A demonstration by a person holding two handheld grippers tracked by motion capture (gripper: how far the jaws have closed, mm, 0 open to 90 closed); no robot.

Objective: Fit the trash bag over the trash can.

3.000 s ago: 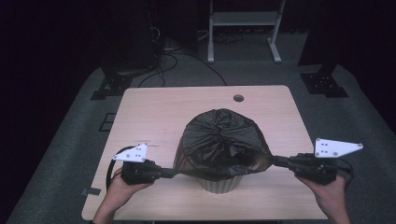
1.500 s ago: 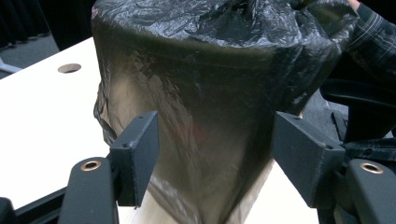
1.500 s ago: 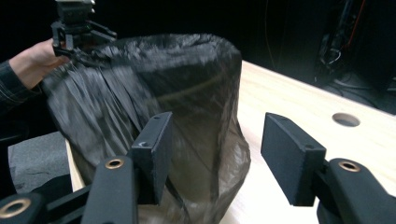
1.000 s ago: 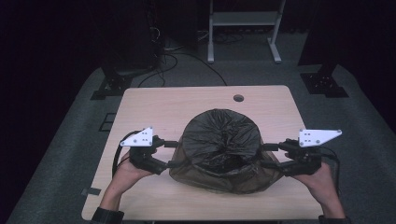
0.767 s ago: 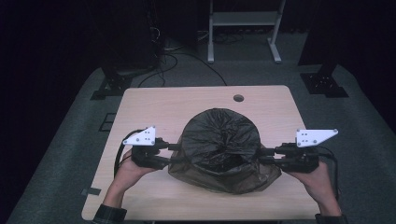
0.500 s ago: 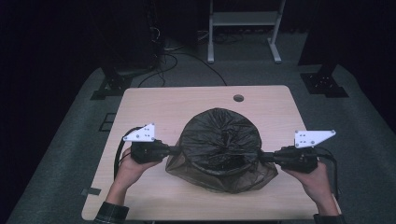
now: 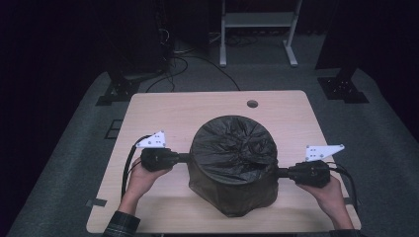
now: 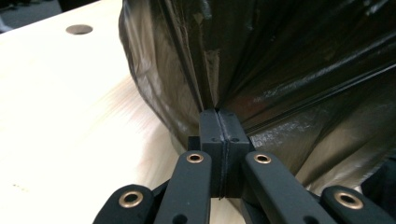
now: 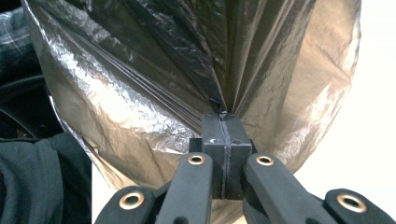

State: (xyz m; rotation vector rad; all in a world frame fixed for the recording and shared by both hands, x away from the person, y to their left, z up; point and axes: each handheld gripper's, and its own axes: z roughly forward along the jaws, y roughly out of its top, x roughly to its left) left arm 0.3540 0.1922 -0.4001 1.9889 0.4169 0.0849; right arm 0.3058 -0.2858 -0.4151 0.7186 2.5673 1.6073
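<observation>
Both tongs, left (image 7: 184, 158) and right (image 7: 282, 172), are clenched on opposite edges of the black bin bag (image 7: 232, 153) pulled down over a bin mid-desk (image 7: 163, 111), so uneven downward tugging could likely tear the thin film or tip the bin.

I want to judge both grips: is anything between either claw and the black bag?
Nothing visible. The left claw and the right claw are each shut directly on a pinched fold of the black bag.

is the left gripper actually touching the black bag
Touching. In the left gripper view the left gripper has its fingers shut on a pinched fold of the black bag.
</observation>
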